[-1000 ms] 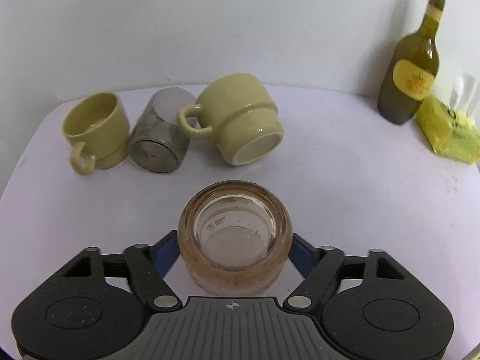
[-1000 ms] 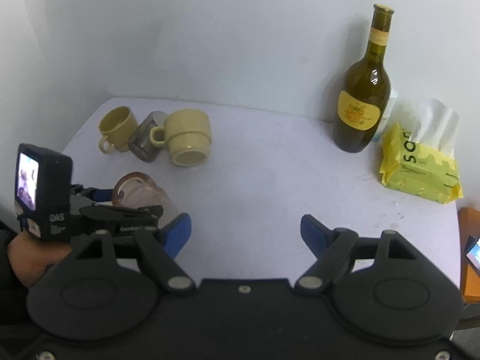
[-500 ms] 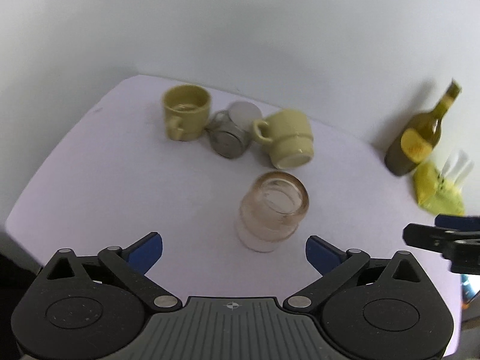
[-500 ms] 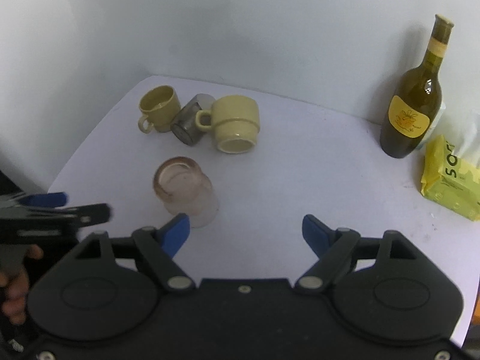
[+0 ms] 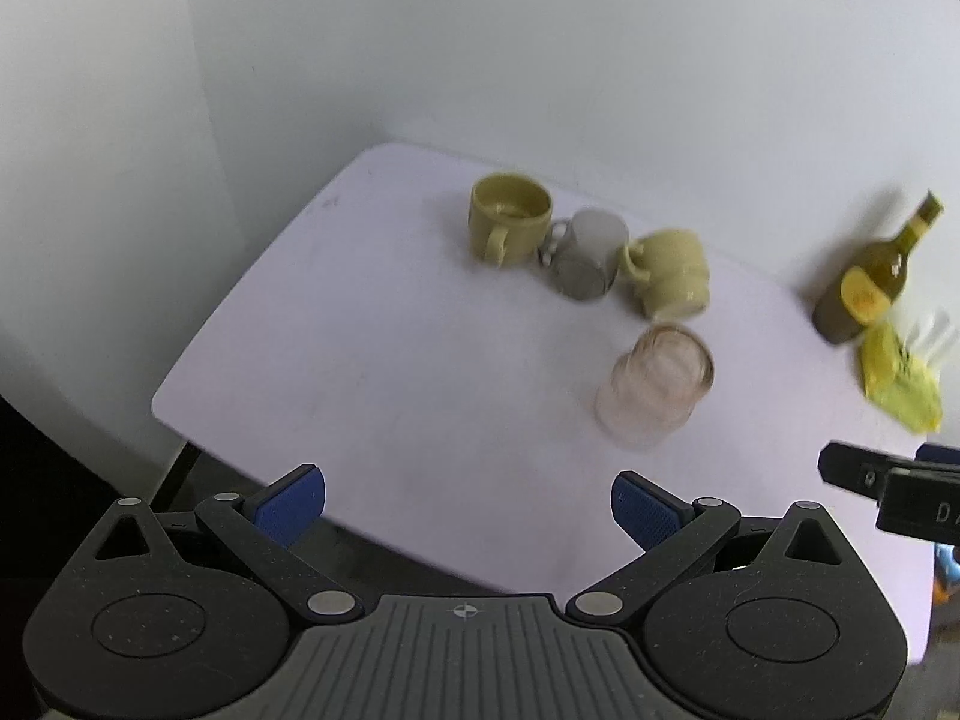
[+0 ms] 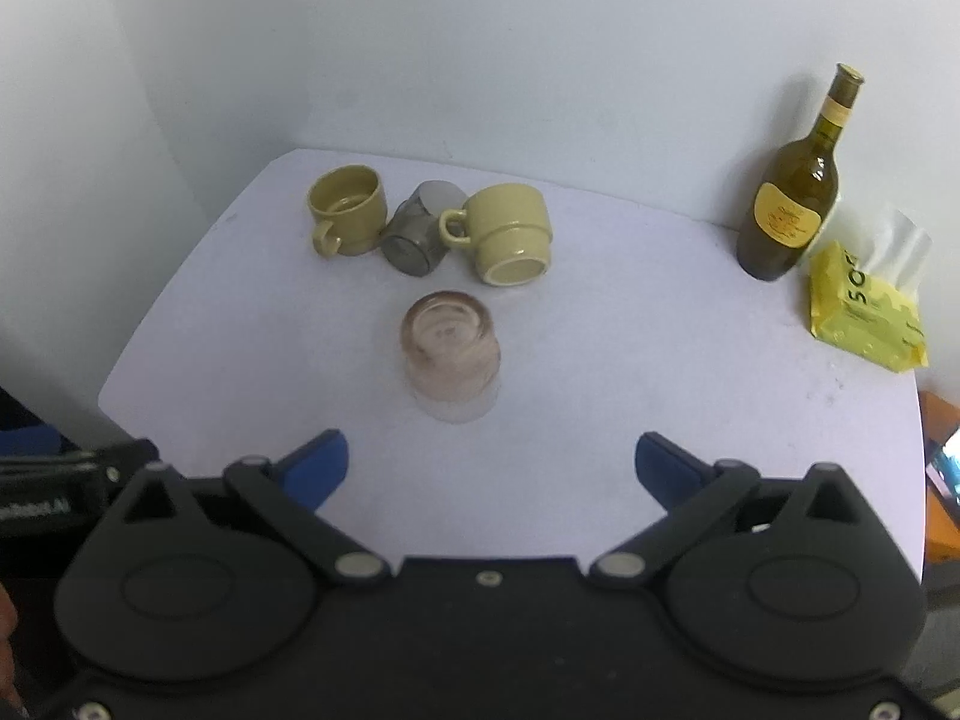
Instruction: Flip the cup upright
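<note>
White walls enclose a pale lavender bench point(image 6: 660, 360) with rounded corners. Near the middle of the bench, a little toward its left edge, stands a pinkish clear glass cup point(image 6: 450, 354) point(image 5: 657, 387); its thick base appears to face up and its wider mouth seems to rest on the bench, though blur in the left wrist view makes this hard to confirm. Nothing can be seen inside it.

Just behind the cup, toward the back left corner, three vessels sit in a close row. At the left, a yellow mug point(image 6: 348, 207) point(image 5: 510, 222) stands upright with its open mouth up and handle toward the front; it looks empty. Beside it a grey glass tumbler point(image 6: 423, 234) point(image 5: 588, 261) lies on its side. Next to that, a second yellow mug point(image 6: 510, 234) point(image 5: 669, 273) is tipped over, its underside facing the front.

By the back right corner stands an olive-green bottle point(image 6: 792, 198) point(image 5: 870, 270) with a yellow label, and just beside it along the right edge lies a yellow tissue pack point(image 6: 864, 306) point(image 5: 900, 381).

Left gripper point(image 5: 468, 504) hangs over the front left edge, blue pads wide apart, gripping nothing. Right gripper point(image 6: 492, 468) is over the front edge, likewise spread and empty, the cup apart from it.
</note>
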Available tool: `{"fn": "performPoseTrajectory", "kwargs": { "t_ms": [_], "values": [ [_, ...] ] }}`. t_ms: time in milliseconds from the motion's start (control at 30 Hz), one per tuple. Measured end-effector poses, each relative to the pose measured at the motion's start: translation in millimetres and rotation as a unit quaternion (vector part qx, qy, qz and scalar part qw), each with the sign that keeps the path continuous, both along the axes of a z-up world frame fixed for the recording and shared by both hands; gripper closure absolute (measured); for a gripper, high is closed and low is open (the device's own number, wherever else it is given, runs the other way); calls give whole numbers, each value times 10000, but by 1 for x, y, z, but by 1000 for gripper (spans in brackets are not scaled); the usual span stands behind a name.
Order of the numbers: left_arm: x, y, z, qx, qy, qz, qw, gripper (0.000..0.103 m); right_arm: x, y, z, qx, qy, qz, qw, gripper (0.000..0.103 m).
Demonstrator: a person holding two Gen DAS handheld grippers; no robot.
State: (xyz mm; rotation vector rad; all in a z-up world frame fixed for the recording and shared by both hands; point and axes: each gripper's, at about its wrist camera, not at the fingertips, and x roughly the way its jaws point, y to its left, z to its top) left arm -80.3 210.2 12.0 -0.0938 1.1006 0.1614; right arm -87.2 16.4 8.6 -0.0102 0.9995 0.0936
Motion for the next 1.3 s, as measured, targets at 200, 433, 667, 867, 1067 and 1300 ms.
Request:
{"fn": "performPoseTrajectory", "kwargs": {
  "t_ms": [200, 433, 667, 867, 1067, 1300],
  "values": [
    [-11, 6, 1, 270, 188, -237, 9992, 0, -30, 23, -2, -311, -48, -227, 9992, 0],
    [-14, 14, 3, 203, 84, -354, 9991, 0, -37, 37, 4, -240, -59, -385, 9990, 0],
    [-10, 16, 1, 215, 72, -391, 9990, 0, -35, 52, 7, -247, -100, -289, 9992, 0],
    [-6, 15, 1, 220, 24, -437, 9988, 0, -31, 59, 8, -247, -119, -264, 9993, 0],
    [-4, 15, 0, 226, 39, -441, 9988, 0, -27, 62, 8, -236, -99, -236, 9994, 0],
    [-3, 16, 0, 211, 25, -441, 9988, 0, -25, 63, 7, -262, -97, -218, 9994, 0]
  ]
}}
